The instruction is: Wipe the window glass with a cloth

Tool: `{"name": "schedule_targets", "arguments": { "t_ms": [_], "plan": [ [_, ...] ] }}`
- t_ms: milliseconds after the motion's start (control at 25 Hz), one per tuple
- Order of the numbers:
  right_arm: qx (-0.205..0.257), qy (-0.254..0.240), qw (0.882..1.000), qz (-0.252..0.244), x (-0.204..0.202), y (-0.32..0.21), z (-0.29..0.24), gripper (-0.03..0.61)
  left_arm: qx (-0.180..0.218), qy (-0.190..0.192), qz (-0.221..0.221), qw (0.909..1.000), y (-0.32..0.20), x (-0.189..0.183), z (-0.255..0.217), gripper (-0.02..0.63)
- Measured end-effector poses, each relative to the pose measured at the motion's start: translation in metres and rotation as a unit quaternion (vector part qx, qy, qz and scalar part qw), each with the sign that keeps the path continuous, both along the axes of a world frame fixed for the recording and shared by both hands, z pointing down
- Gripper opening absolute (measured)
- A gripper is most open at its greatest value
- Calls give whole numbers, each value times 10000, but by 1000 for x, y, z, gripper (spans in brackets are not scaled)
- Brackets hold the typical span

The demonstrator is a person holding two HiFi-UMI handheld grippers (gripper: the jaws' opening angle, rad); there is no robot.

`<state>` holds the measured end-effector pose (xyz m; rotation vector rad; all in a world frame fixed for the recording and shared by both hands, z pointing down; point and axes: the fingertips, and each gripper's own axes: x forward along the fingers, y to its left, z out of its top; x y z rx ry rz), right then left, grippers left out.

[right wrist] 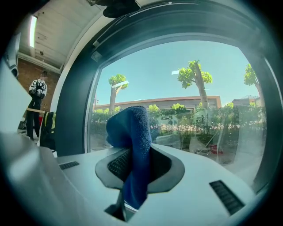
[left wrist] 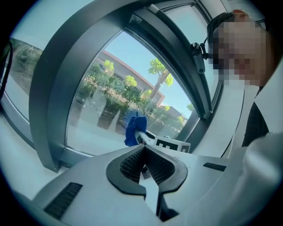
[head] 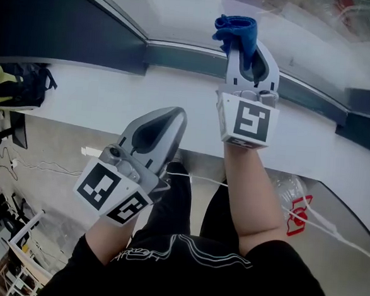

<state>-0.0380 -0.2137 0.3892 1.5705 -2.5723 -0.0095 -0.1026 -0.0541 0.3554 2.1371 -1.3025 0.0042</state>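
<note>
Between the right gripper's [right wrist: 132, 170] fingers [right wrist: 116, 164] a blue cloth [right wrist: 132, 132] is pinched tight. Its bunched top stands up toward the window glass [right wrist: 199, 110], low by the dark frame [head: 179, 54]; whether it touches the pane I cannot tell. The left gripper [left wrist: 143, 152] hangs lower, near the white sill [head: 100, 97], its fingers pressed together on nothing. By my judgement the cloth is ready and the wiping is at or near its start, with most of the glass left.

Window glass [right wrist: 185, 88], large, set in a dark grey frame [right wrist: 75, 106]; bright daylight, blue sky, trees [right wrist: 194, 75] and a long low building [right wrist: 168, 102] outside. White sill [head: 100, 97] below the frame, black-and-yellow bag [head: 12, 86] at its left end; grey floor [head: 52, 144] with a white cable [head: 45, 164]. Brick wall [right wrist: 24, 73] and lit ceiling strip [right wrist: 32, 26] at the left.
</note>
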Motion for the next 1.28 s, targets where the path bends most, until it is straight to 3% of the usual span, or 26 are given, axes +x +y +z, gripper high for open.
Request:
{"name": "schedule_targets", "arguments": {
  "t_ms": [520,880,1280],
  "plan": [
    [-85,106,9986,502,163,-16,9,63,-92,180,552,9983,-21,142,9,6],
    [-66,207,9976,665,255,-23,12,63,-82,206,788,9966,-40,225,12,6],
    [-147,287,9926,1171,370,-34,21,63,-165,238,1247,9918,-60,320,18,6]
  ]
}}
